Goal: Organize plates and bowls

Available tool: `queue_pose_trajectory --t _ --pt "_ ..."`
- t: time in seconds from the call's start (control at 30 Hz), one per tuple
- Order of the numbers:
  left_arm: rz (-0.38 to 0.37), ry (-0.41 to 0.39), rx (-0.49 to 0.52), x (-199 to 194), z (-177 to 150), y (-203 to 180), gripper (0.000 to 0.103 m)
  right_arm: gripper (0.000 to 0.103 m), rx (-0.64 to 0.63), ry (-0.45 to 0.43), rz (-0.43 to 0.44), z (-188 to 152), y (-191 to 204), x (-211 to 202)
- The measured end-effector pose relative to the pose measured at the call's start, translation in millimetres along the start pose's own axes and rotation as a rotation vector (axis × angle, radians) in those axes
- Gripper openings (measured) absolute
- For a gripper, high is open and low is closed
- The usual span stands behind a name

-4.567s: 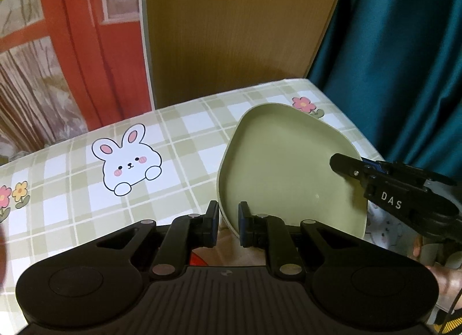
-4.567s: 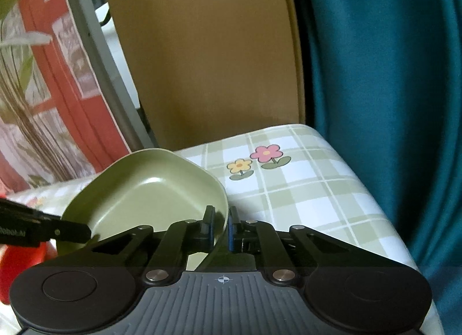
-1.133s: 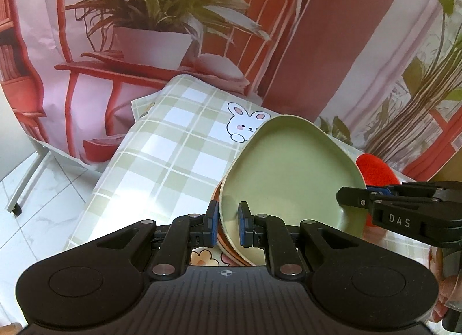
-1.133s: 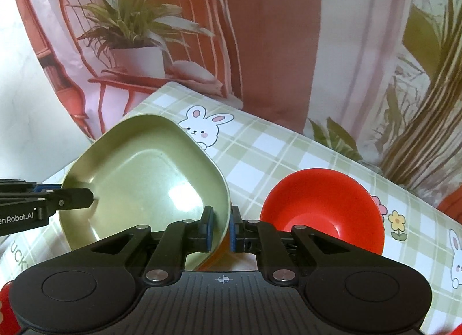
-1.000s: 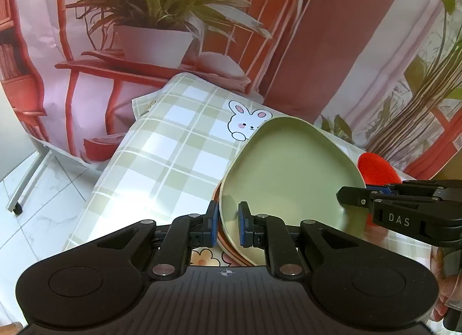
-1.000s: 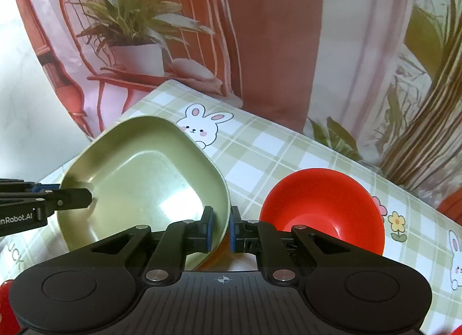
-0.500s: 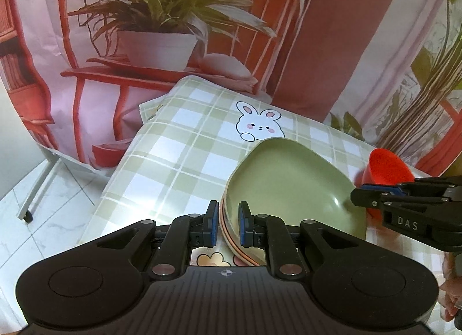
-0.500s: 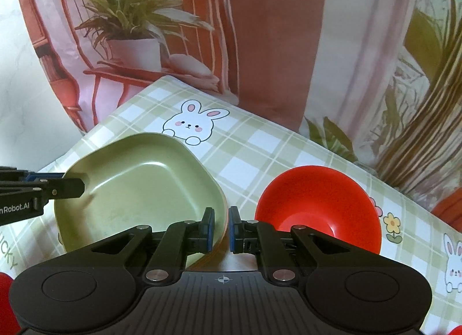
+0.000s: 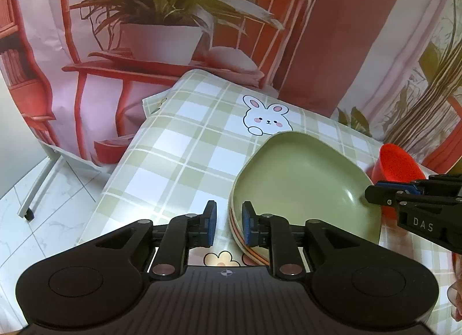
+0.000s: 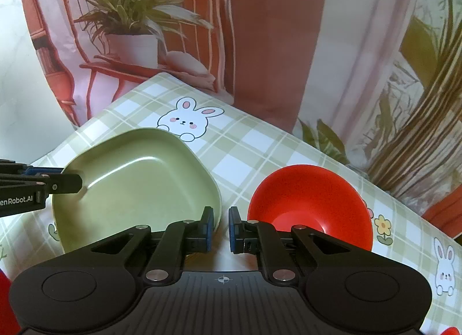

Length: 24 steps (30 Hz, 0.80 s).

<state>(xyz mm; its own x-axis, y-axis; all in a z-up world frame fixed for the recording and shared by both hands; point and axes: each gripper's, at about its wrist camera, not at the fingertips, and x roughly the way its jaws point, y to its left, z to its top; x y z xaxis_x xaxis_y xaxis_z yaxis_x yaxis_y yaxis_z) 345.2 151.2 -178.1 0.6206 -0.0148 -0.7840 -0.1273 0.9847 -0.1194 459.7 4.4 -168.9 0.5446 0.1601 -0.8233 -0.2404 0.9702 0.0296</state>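
A green squarish plate [image 9: 303, 184] [image 10: 138, 187] lies on top of a stack of plates whose orange-edged rims [image 9: 245, 251] show under it. My left gripper [image 9: 228, 225] is open, its jaws on either side of the plate's near left rim without pinching it. My right gripper [image 10: 221, 229] is open, with the plate's right rim between its jaws. A red bowl [image 10: 310, 205] [image 9: 395, 167] stands upright just right of the stack.
The table wears a green checked cloth with a bunny print [image 9: 265, 116] [image 10: 187, 121]. Its left edge [image 9: 115, 170] drops to a tiled floor. A printed backdrop [image 10: 260, 31] hangs behind. Another red item [image 10: 5, 303] shows at the lower left.
The green plate came down flat onto the stack. Both grippers opened and let go of its rim.
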Motion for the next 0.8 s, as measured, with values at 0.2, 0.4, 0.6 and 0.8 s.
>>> queue_pose_trajectory --t 0.2,0.4,0.6,0.8 --pt "0.003 -0.029 0.006 -15.0 3.2 -3.0 0.021 0.015 0.035 -0.093 0.064 -2.1 -5.6 -28.4" --pt "-0.007 -0.057 0.032 -44.0 5.3 -11.6 0.021 0.016 0.085 -0.168 0.099 -13.8 -12.4 -65.5" --pt "-0.05 -0.106 0.059 -81.5 -5.1 -16.5 0.044 0.023 0.121 -0.221 0.128 -42.1 -11.9 -101.6" --pt "-0.037 -0.133 0.1 -112.3 -23.1 -18.5 0.044 0.028 0.156 -0.232 0.188 -67.9 -4.8 -118.9"
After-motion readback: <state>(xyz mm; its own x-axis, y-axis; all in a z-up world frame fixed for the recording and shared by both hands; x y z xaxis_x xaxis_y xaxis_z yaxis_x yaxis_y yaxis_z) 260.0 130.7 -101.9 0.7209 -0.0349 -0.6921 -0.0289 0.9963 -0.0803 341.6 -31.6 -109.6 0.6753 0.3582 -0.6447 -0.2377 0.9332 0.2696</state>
